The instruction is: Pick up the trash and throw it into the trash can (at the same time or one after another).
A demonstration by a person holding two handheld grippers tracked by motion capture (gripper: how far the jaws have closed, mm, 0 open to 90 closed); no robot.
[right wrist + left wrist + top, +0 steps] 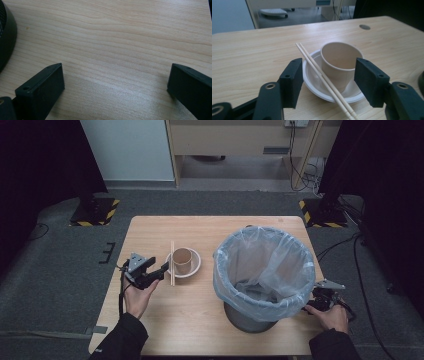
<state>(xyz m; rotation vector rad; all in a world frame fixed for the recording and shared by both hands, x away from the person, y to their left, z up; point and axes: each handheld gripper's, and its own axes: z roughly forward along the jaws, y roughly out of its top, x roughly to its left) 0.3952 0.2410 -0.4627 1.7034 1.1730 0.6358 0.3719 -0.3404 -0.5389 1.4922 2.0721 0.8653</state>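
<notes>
2 black jaws of the left gripper (328, 82) stand apart with nothing pressed between them, low over the table (150, 232), the pair of chopsticks (324, 80) running between them across the white bowl (312, 82) holding a paper cup (339, 62). Right gripper (116, 85) rests wide open on bare wood beside the lined bin (265, 270).

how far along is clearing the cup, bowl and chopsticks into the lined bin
Nothing is binned yet. The brown paper cup stands in the white plastic bowl, wooden chopsticks across its rim. The left gripper brackets them, open. The right gripper waits open beside the grey plastic-lined bin.
</notes>
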